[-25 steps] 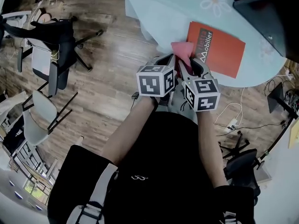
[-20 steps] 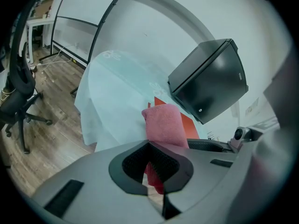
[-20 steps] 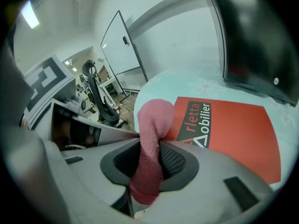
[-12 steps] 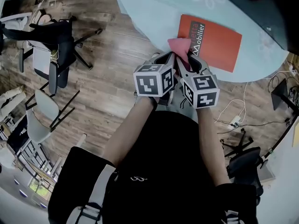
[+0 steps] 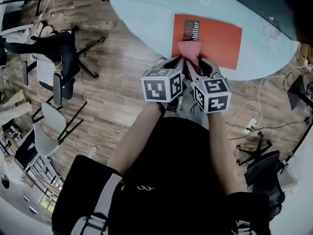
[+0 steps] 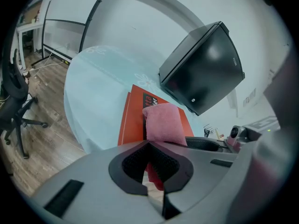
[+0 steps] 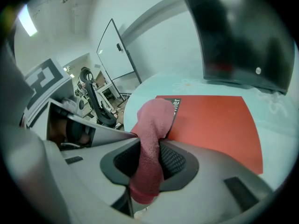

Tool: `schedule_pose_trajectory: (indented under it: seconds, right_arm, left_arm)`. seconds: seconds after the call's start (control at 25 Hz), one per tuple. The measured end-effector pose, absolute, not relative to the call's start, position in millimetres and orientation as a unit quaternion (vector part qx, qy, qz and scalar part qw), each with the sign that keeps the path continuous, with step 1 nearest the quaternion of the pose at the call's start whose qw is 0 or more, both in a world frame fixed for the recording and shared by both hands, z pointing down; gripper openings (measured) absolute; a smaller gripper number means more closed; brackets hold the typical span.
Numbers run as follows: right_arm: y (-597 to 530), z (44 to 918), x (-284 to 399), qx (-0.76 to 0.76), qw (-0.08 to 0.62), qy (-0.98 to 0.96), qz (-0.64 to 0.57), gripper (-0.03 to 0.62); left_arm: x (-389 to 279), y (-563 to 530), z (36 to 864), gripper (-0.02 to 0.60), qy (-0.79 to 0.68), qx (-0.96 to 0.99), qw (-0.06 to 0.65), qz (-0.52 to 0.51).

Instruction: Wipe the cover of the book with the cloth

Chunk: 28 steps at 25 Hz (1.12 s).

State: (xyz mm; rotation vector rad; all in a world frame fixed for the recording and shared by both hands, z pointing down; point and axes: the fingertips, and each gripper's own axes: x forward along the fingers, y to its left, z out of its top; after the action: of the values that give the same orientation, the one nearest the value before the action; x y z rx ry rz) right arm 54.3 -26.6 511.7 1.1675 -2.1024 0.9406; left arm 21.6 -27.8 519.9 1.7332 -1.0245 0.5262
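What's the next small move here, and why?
Probably lower the right gripper until the cloth presses on the book, then sweep away across it: the cloth is clamped in its jaws over the cover's near edge, and most of the cover lies beyond.

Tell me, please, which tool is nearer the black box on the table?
Right. In the head view the right tool is down-left of the black box; the left tool is beside it, farther left.
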Motion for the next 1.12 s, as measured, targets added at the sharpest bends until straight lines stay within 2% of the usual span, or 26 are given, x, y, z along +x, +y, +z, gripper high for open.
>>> schedule_pose_trajectory:
  seconds: [0.84, 1.12]
  right_arm:
    - [-6, 516, 197, 0.510, 0.260, -0.745, 0.343, 0.109]
    - [-19, 499, 259, 0.556, 0.239, -0.727, 0.323, 0.107]
  left_arm:
    - [137, -14, 497, 0.014, -0.380, 0.757, 0.482, 0.221]
    - [168, -27, 465, 0.014, -0.376, 0.788, 0.440, 0.211]
